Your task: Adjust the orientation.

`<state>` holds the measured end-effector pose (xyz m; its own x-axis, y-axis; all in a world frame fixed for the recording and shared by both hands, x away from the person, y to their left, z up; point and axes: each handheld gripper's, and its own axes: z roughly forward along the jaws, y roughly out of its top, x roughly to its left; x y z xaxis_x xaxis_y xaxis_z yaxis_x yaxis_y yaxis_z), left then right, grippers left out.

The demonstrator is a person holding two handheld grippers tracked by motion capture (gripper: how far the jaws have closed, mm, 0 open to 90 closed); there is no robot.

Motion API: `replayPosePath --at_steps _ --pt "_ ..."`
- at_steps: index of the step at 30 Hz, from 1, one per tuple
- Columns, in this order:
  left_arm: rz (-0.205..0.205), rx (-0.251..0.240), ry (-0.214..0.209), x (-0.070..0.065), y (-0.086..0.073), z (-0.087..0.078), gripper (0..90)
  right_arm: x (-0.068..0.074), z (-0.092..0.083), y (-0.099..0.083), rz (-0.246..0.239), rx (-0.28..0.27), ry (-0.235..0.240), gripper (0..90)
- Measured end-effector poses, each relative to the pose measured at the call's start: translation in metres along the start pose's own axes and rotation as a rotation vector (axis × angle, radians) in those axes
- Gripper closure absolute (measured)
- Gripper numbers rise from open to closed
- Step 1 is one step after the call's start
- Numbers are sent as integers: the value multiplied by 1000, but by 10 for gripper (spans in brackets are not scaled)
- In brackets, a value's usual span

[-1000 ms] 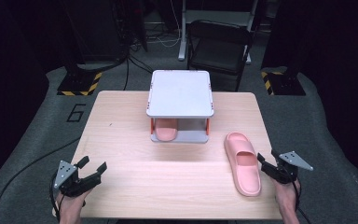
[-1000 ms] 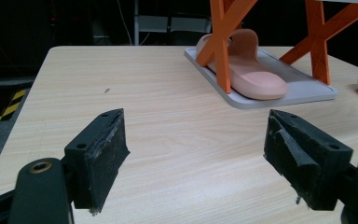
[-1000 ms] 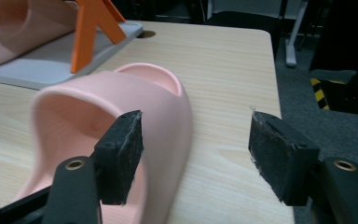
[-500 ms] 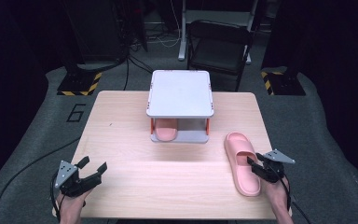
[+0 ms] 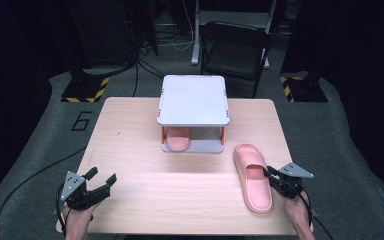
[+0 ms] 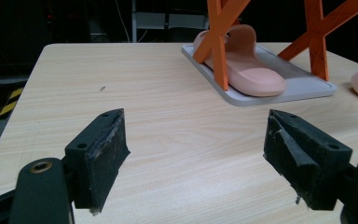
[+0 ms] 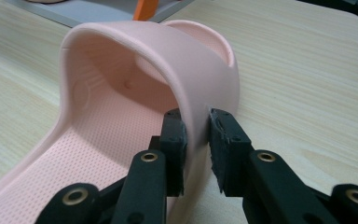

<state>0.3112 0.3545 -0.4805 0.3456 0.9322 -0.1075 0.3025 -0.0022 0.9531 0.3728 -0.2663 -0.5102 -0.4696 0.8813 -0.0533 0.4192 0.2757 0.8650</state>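
Observation:
A pink slipper (image 5: pixel 252 177) lies on the right of the wooden table (image 5: pixel 130 135), toe toward the near edge. My right gripper (image 5: pixel 272 176) is at its right side. In the right gripper view the jaws pinch the right edge of the slipper's strap (image 7: pixel 121 93), so the right gripper (image 7: pixel 196 135) is shut on it. A second pink slipper (image 5: pixel 178 141) rests on the lower tray (image 6: pixel 298 86) of a small white shelf (image 5: pixel 194 99) with orange legs. My left gripper (image 5: pixel 101 175) sits open near the table's near left corner, with bare table between its jaws (image 6: pixel 196 144).
A black chair (image 5: pixel 235 50) stands behind the table. Yellow-and-black striped bases (image 5: pixel 85 92) sit on the floor at the back left and right, and cables run across the grey floor. Bare wood lies between the two grippers.
My right gripper has moved left from the table's right edge to the slipper and closed on its strap. The left gripper has stayed put.

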Motion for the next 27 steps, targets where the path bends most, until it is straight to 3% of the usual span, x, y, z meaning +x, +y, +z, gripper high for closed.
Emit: replayPosePath --at_steps 4,8,11,12,14,18,19,20,21,22,24,27 --pt "-1 1 2 0 0 0 211 2 3 -2 3 -11 -30 748" --pt "1 5 -1 0 0 1 211 3 2 -1 7 -5 -27 761" --pt "0 4 -1 0 0 1 211 2 0 0 -2 -14 8 784" --pt "-1 2 0 0 0 1 211 4 0 0 -40 -19 33 821" --pt "-5 2 -1 0 0 1 212 6 0 -2 -62 -6 87 841" --pt "-3 2 -3 0 0 1 212 11 0 -1 -65 -6 95 813" --pt "-4 3 -3 0 0 1 212 12 0 0 -28 -9 120 679" --pt "-4 4 -4 -1 0 1 212 12 0 0 -28 -9 120 679" --pt "-5 3 -5 -1 0 1 212 12 0 1 4 -23 117 532" --pt "-5 3 -5 -1 0 1 212 12 0 1 4 -23 117 532" --pt "-8 3 -7 0 0 1 211 13 -5 7 15 -48 127 382" --pt "-16 1 -9 0 0 1 212 14 -8 11 -3 -66 133 307"
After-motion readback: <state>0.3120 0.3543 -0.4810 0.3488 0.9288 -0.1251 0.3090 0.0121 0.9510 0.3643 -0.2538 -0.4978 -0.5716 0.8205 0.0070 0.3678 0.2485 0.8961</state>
